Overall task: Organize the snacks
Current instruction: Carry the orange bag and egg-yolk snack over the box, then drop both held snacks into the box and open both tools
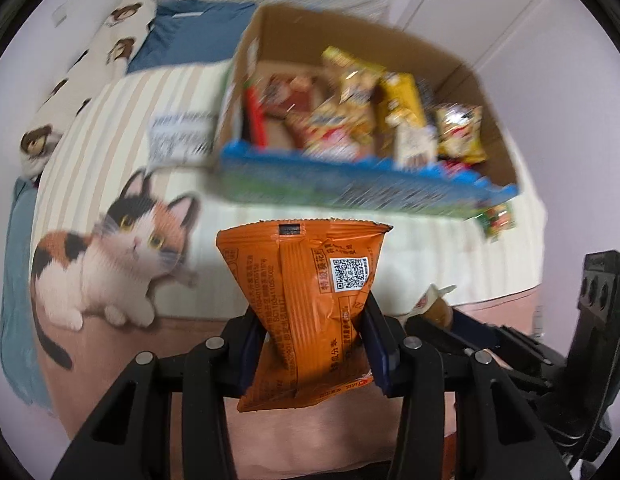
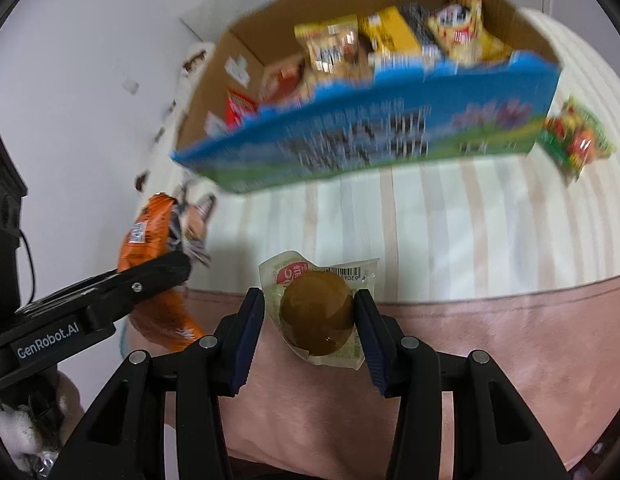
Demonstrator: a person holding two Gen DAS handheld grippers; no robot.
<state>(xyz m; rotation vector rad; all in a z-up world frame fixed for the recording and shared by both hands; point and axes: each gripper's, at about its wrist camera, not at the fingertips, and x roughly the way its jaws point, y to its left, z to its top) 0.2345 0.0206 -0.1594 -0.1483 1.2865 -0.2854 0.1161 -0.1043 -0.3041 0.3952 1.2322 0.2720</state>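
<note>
— Snacks first: where are they?

— Most sit in the open cardboard box with the blue printed front wall (image 1: 350,190), which rests on the striped cream bedspread (image 1: 121,120) toward the far side of the bed. Inside, blurred, are yellow packets (image 1: 402,108) toward the right end and red ones (image 1: 285,96) toward the left.

— And the two in hand?

— The left gripper (image 1: 314,344) is pinching a crinkled orange foil snack packet (image 1: 305,284) at its waist, both blue pads pressed into it, the packet upright with its QR code facing the camera. The right gripper (image 2: 310,316) is clamped on a clear plastic pouch holding a round brown ball-shaped snack (image 2: 317,314); the right pad touches the ball, the left pad presses the pouch's edge.

— Where are they relative to the box?

— Both are on the near side of it, over the bed's near edge, where the pink blanket (image 2: 490,340) meets the bedspread. The orange packet is to the left of the pouch.

— Anything loose?

— One green and red packet (image 2: 576,138) lies on the bedspread just beside the box's right end. A printed calico cat (image 1: 105,264) shows on the bedspread's near left part.
</note>
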